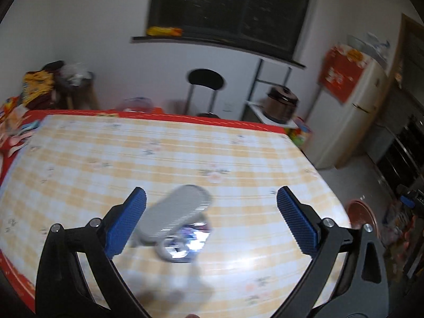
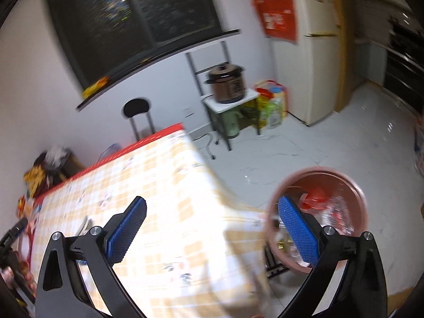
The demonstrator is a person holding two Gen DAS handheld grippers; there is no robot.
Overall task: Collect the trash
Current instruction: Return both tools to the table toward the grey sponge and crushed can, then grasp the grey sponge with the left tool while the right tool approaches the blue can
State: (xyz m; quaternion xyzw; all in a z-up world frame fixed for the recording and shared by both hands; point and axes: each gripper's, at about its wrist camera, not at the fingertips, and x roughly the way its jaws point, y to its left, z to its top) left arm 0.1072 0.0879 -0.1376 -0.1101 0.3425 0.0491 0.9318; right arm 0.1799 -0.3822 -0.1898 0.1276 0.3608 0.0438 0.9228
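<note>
Both wrist cams down, share table (image 1: 185,153).

Each hand-held gripper (image 1: 211,220) has black arms, silver screws, ribbed blue pads.

no readable text, red poster (image 2: 278,16) lettering blurred

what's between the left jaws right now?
A grey oval object with a shiny crumpled wrapper beside it lies on the checked tablecloth between the open left gripper jaws, untouched; left wrist view.
</note>
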